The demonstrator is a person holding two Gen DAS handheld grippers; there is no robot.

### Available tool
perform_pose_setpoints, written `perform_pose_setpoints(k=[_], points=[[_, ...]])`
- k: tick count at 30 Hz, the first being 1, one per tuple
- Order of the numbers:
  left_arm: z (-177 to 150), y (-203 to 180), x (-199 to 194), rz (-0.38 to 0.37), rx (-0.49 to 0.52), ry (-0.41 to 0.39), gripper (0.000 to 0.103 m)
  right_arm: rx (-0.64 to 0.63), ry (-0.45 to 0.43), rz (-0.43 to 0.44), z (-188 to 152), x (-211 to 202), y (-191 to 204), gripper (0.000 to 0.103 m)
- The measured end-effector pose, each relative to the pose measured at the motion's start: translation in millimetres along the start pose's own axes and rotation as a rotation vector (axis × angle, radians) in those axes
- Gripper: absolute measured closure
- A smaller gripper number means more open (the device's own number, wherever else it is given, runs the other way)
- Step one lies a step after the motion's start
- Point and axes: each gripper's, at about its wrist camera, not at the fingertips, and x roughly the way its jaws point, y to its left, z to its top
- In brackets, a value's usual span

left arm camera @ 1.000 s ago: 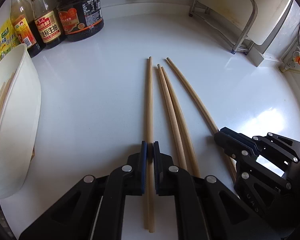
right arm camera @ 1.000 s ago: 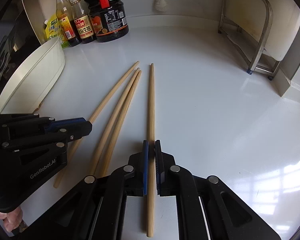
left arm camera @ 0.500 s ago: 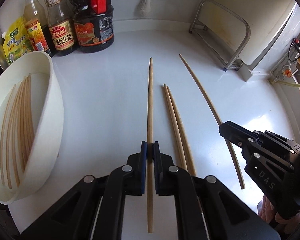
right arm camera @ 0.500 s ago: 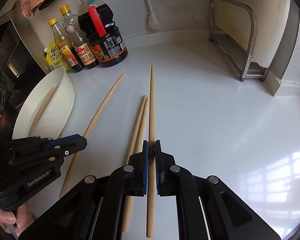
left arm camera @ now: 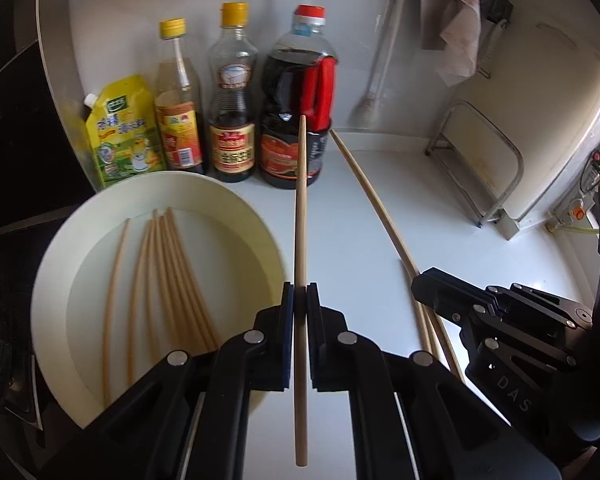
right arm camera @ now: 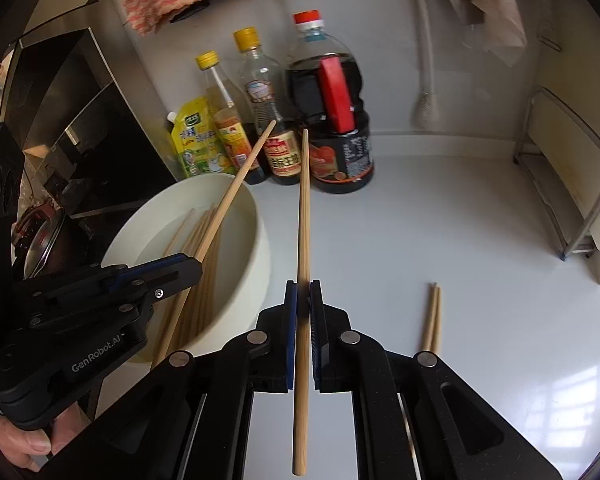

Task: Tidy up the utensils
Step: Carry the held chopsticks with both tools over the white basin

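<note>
Along the back wall stand one yellow pouch (left arm camera: 120,136) and three bottles: two yellow-capped (left arm camera: 178,100), one big dark one (left arm camera: 296,120) with a red cap. In front sits one white bowl (left arm camera: 60,248) holding seven chopsticks (left arm camera: 168,280). The left gripper (left arm camera: 300,304) pinches a single chopstick (left arm camera: 300,220) just past the bowl's right rim; the right gripper (right arm camera: 303,300) is pressed on one chopstick (right arm camera: 304,220) too. Two loose chopsticks (right arm camera: 432,320) lie together on the white counter (right arm camera: 460,220). One metal rack (right arm camera: 572,184) stands far right.
</note>
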Motion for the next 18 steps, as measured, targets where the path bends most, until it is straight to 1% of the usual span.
perform_pose_setpoints(k=[5, 10, 14, 18], points=[[4, 57, -7, 0.045, -0.06, -0.006, 0.096, -0.079, 0.016, 0.047, 21, 25, 54, 0.097], [-2, 105, -6, 0.078, -0.103, 0.011, 0.096, -0.124, 0.068, 0.088, 33, 60, 99, 0.097], [-10, 135, 2, 0.094, -0.12, 0.052, 0.096, -0.136, 0.117, 0.103, 32, 87, 123, 0.097], [-17, 156, 17, 0.103, -0.128, 0.1, 0.096, -0.108, 0.165, 0.091, 32, 113, 133, 0.097]])
